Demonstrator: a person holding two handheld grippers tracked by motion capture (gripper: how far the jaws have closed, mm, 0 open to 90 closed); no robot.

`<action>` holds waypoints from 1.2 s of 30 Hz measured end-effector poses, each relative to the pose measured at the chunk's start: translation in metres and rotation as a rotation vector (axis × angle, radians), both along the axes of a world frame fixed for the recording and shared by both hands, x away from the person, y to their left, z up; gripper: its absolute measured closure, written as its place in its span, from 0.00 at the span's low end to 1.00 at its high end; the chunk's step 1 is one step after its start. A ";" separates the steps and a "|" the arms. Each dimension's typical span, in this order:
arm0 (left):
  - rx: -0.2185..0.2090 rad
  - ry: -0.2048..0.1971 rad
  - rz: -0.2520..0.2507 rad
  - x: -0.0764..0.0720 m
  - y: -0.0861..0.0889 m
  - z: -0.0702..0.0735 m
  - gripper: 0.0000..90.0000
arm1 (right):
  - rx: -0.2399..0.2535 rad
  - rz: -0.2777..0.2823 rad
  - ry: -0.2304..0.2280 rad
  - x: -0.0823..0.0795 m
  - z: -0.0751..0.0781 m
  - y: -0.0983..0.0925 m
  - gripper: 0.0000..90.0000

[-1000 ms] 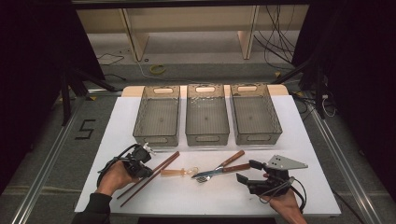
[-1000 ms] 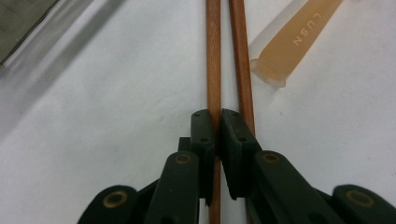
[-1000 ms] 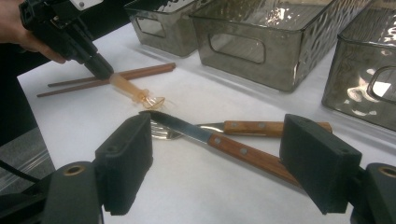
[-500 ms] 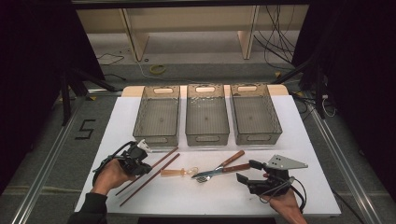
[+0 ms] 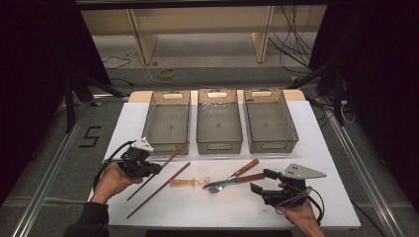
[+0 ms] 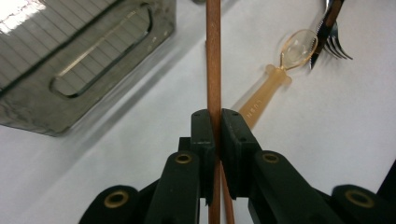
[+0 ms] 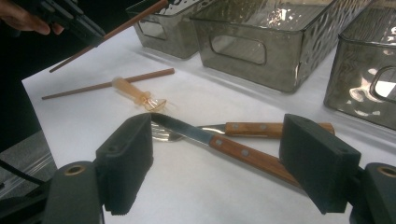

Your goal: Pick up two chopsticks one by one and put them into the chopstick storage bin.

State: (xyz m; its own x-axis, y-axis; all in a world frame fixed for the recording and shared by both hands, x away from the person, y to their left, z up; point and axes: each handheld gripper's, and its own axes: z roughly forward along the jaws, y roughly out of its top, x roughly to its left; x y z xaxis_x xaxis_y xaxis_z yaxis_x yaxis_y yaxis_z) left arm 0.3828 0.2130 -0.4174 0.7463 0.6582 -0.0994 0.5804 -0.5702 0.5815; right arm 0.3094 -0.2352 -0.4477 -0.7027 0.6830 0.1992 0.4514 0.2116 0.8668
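My left gripper (image 5: pixel 154 168) is shut on a brown chopstick (image 5: pixel 174 155) and holds it tilted above the white table (image 5: pixel 316 148). In the left gripper view the chopstick (image 6: pixel 214 70) runs straight up between the closed jaws. A second chopstick (image 5: pixel 163 187) lies flat on the table just below it. An amber plastic spoon (image 5: pixel 190 182) lies beside a wood-handled knife (image 5: pixel 247 177) and fork (image 5: pixel 239 171). My right gripper (image 5: pixel 261 180) stands open at the handle end of the knife (image 7: pixel 233 144), its jaws wide on either side with nothing gripped.
Three clear grey bins stand in a row at the back of the table: left (image 5: pixel 168 121), middle (image 5: pixel 219 120), right (image 5: pixel 269 120). The left bin's handle wall (image 6: pixel 88 60) is close to my left gripper. Dark floor and cables surround the table.
My left gripper has risen with one chopstick, lifting it off the table and away from the other chopstick. The right gripper has kept still.
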 end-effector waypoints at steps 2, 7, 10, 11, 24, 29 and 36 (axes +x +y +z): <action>-0.013 -0.003 0.001 0.001 0.000 0.002 0.93 | 0.000 0.000 0.000 0.000 0.000 0.000 0.30; -0.058 -0.046 0.013 0.005 0.001 0.016 0.93 | 0.003 -0.003 0.003 0.000 0.000 0.000 0.30; -0.077 -0.072 0.032 0.010 0.002 0.021 0.93 | 0.004 -0.001 0.003 0.000 0.000 0.000 0.30; -0.089 -0.072 0.039 0.012 0.002 0.022 0.93 | 0.004 -0.001 0.003 0.000 0.000 0.000 0.30; -0.102 -0.095 0.084 0.047 -0.001 0.042 0.93 | 0.007 0.002 0.003 0.001 0.000 0.000 0.30; -0.111 -0.114 0.110 0.062 0.001 0.051 0.93 | 0.008 0.003 0.003 0.001 0.000 0.000 0.30; -0.108 -0.124 0.130 0.076 0.001 0.060 0.93 | 0.012 0.004 0.006 0.001 0.000 0.000 0.30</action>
State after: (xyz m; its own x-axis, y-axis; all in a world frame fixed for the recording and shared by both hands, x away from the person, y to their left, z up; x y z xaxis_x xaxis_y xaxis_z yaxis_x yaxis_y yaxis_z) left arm 0.4591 0.2140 -0.3571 0.6664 0.7405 -0.0870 0.5651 -0.4255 0.7069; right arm 0.3108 -0.2356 -0.4477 -0.7042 0.6776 0.2118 0.4559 0.2029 0.8666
